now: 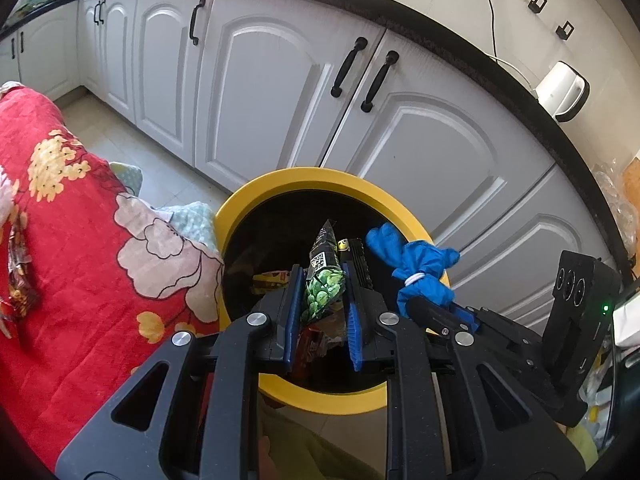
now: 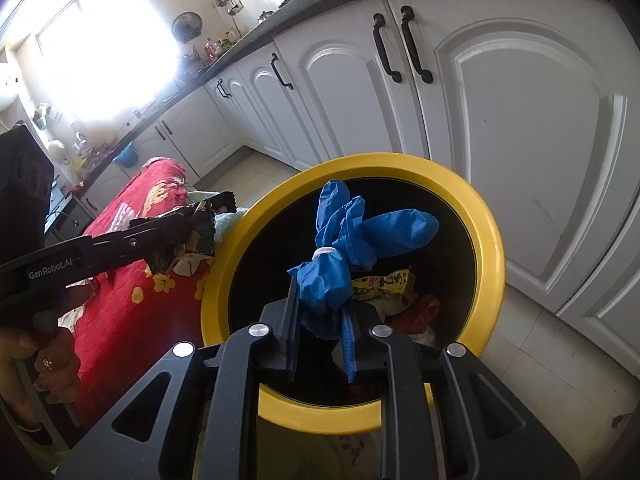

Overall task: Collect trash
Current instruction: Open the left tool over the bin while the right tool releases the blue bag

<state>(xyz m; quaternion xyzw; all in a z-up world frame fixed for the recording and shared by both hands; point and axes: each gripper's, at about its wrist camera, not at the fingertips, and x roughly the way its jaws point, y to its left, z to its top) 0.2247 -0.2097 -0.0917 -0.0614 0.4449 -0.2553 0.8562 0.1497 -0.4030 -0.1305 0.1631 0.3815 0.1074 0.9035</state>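
A round bin with a yellow rim (image 1: 240, 208) and black inside stands on the floor; it also shows in the right wrist view (image 2: 492, 248). My left gripper (image 1: 322, 276) is shut on a green-and-black snack wrapper (image 1: 326, 280) and holds it over the bin's opening. My right gripper (image 2: 320, 300) is shut on a bundle of blue gloves (image 2: 344, 240) tied with a white band, also over the opening. The gloves show in the left wrist view (image 1: 416, 268) too. The left gripper with its wrapper shows at the left of the right wrist view (image 2: 188, 236). Wrappers (image 2: 384, 284) lie inside the bin.
A red floral cloth (image 1: 80, 248) covers a surface left of the bin, with a brown wrapper (image 1: 20, 276) on it. White cabinet doors (image 1: 280, 92) with black handles stand behind the bin under a dark counter (image 1: 440, 36). Tiled floor (image 2: 552, 360) lies around the bin.
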